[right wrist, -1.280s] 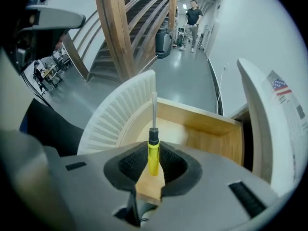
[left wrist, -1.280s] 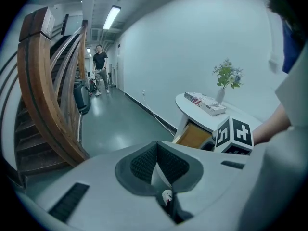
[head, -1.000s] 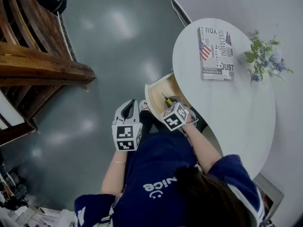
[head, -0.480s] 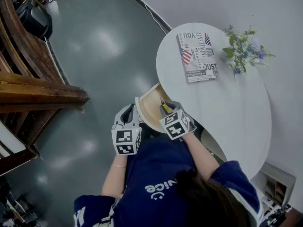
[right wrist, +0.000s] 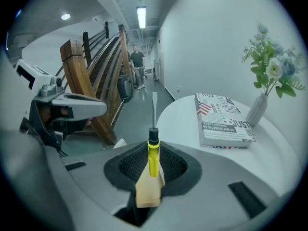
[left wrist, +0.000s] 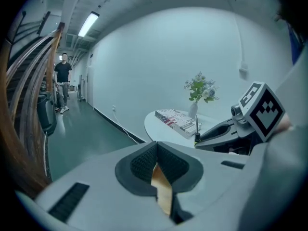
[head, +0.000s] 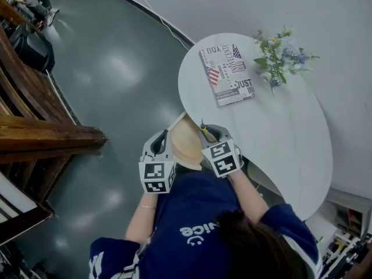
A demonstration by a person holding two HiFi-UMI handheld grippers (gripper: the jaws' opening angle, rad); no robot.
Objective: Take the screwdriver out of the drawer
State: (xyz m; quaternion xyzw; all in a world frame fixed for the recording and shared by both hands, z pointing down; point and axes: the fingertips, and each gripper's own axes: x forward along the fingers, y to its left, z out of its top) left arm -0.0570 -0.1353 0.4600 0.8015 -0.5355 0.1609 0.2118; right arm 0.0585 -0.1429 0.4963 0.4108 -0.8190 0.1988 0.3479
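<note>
At drawer (head: 186, 142) | right gripper (right wrist: 153, 164) fingers clamp screwdriver (right wrist: 153, 153), handle mostly hidden | left gripper (left wrist: 157, 160) fingers together, empty

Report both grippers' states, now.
Left gripper: closed, empty.
Right gripper: closed on the yellow-handled metal screwdriver.

In the head view the drawer (head: 187, 143) shows only as a wooden slice between the left gripper (head: 161, 141) and the right gripper (head: 209, 133); its inside is covered. The handle of the screwdriver (right wrist: 153, 153) is buried at its lower end between the right gripper's pads (right wrist: 131, 165). The wooden staircase (head: 40, 129) runs off the left edge; the distant person (right wrist: 137, 64) is too small to make out
</note>
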